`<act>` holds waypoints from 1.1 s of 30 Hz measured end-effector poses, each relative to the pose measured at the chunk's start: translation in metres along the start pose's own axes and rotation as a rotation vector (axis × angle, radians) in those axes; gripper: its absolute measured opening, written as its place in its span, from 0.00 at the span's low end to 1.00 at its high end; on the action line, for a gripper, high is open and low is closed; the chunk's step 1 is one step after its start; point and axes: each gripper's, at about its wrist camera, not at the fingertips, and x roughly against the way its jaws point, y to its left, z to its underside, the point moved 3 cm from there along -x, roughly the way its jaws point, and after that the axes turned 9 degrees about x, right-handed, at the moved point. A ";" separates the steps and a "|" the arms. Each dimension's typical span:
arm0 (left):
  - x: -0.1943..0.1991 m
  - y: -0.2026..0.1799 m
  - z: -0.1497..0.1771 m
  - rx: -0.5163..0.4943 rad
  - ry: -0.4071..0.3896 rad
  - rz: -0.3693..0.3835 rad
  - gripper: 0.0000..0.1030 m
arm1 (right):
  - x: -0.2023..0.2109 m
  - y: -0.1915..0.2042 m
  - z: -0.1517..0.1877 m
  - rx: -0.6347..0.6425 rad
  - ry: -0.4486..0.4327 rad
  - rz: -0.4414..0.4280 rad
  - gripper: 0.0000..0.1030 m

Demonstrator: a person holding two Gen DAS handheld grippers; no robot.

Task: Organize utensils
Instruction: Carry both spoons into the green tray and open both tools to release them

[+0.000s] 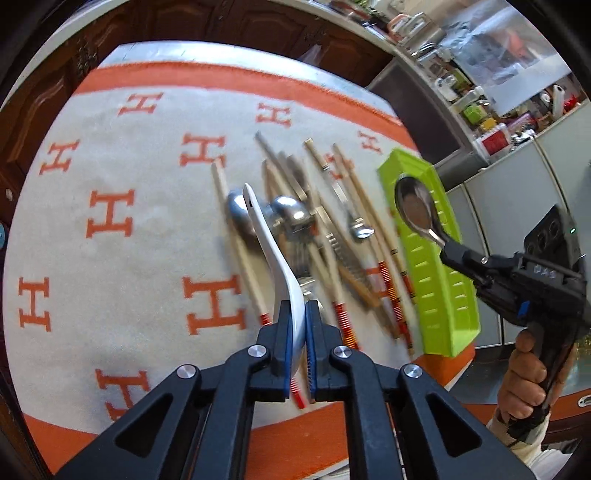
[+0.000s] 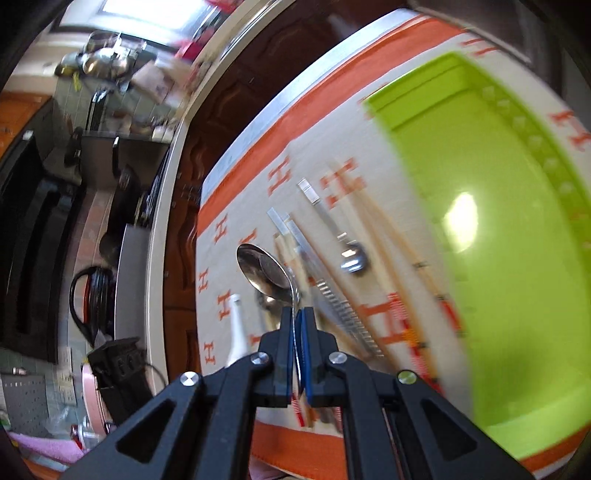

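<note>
My left gripper (image 1: 298, 314) is shut on a white ceramic spoon (image 1: 271, 245) and holds it above the utensil pile (image 1: 314, 236) of chopsticks, metal spoons and forks on the cloth. My right gripper (image 2: 295, 317) is shut on a metal spoon (image 2: 266, 273), held in the air; in the left wrist view that spoon (image 1: 415, 206) hangs over the green tray (image 1: 432, 258). In the right wrist view the green tray (image 2: 498, 221) lies to the right, and I see nothing in it. The white spoon's handle (image 2: 236, 325) shows at the left.
The table carries a cream cloth (image 1: 129, 221) with orange H marks and an orange border. Dark wooden cabinets (image 1: 221, 26) stand behind it. A cluttered counter (image 1: 480, 92) lies at the back right. The tray sits near the table's right edge.
</note>
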 end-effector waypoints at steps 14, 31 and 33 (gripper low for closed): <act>-0.039 -0.193 -0.045 -0.259 -0.069 0.025 0.04 | 0.049 -0.096 -0.006 -0.213 -0.177 0.156 0.03; -0.170 -0.205 -0.086 -0.236 0.044 -0.185 0.21 | 0.004 -0.125 -0.031 -0.312 -0.153 0.156 0.05; -0.166 -0.205 -0.084 -0.233 0.040 -0.182 0.29 | -0.002 -0.124 -0.034 -0.314 -0.140 0.150 0.05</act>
